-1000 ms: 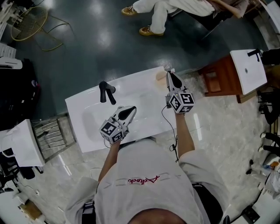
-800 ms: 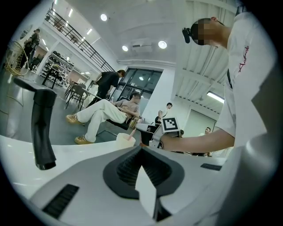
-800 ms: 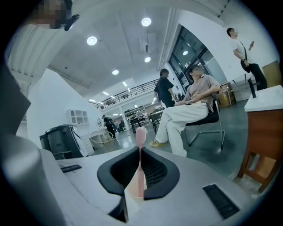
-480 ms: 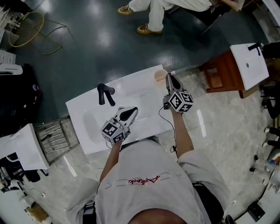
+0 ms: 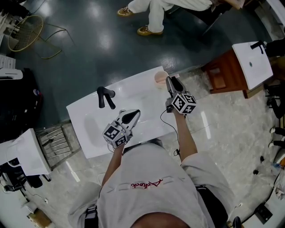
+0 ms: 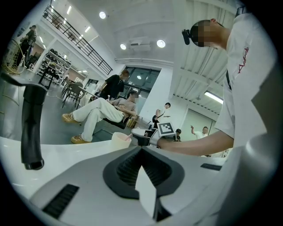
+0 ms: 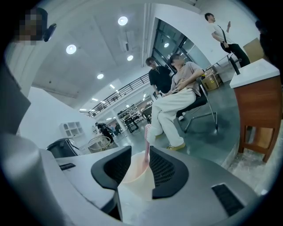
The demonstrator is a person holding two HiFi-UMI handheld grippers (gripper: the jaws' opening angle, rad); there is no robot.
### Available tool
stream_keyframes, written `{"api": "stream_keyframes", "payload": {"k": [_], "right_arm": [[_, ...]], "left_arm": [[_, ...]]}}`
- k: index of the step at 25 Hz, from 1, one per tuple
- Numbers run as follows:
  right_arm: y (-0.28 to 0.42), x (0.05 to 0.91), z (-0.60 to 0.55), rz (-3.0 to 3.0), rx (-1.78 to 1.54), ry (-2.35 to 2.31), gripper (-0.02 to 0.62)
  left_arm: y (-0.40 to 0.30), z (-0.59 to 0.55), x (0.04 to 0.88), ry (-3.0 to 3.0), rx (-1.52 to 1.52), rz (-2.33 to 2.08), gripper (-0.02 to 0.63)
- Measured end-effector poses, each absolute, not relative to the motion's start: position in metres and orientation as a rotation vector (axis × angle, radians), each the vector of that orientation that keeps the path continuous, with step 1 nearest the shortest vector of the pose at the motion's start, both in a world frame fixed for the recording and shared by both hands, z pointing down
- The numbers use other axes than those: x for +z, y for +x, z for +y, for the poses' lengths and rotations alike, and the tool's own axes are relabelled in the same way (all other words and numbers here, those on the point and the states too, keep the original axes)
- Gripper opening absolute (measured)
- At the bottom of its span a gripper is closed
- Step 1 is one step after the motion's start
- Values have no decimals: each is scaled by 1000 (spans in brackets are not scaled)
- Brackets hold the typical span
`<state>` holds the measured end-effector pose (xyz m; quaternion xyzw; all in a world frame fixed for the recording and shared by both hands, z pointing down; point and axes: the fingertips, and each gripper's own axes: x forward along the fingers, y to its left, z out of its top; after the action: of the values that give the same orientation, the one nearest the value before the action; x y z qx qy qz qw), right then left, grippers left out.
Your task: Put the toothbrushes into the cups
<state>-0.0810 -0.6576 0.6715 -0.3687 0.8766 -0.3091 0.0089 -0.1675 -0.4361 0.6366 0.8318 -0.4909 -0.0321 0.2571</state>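
A pale pink cup [image 5: 160, 78] stands at the far right corner of the white washbasin top [image 5: 133, 91]. A pink toothbrush [image 7: 146, 143] stands upright in the cup [image 7: 137, 174]. My right gripper [image 5: 169, 82] is just right of the cup. Its jaws [image 7: 140, 152] have just been opening and stand open around the cup's near side, pads off the brush. My left gripper [image 5: 132, 115] hovers over the basin's front middle, shut on nothing [image 6: 141, 150]. In the left gripper view the cup [image 6: 120, 140] sits ahead, beside the right gripper [image 6: 152, 136].
A black faucet [image 5: 106, 95] rises at the basin's back left [image 6: 33, 126]. A wooden cabinet with a second basin [image 5: 236, 73] stands to the right, and a metal rack [image 5: 51, 140] to the left. A seated person [image 5: 156, 13] is on the dark floor beyond.
The right gripper has sunk a little beside the cup. The left gripper has kept still.
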Motion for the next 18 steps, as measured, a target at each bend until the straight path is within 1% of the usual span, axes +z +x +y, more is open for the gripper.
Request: {"api": "stream_keyframes", "payload": {"k": [4, 10, 13, 14, 18], "right_arm": [[-76, 677, -656, 2753, -976, -1165, 150], [-69, 671, -648, 2792, -928, -1151, 147], [-63, 663, -644, 2809, -875, -1152, 105], [-60, 661, -642, 2814, -857, -1156, 82], [-49, 650, -633, 2820, -807, -1168, 31]], "left_arm": [[-161, -437, 635, 2265, -89, -1316, 14], [-154, -439, 632, 2283, -81, -1318, 14], [-148, -441, 628, 2301, -82, -1310, 14], [-146, -440, 627, 2307, -82, -1307, 14], [-134, -438, 621, 2336, -80, -1291, 14]]}}
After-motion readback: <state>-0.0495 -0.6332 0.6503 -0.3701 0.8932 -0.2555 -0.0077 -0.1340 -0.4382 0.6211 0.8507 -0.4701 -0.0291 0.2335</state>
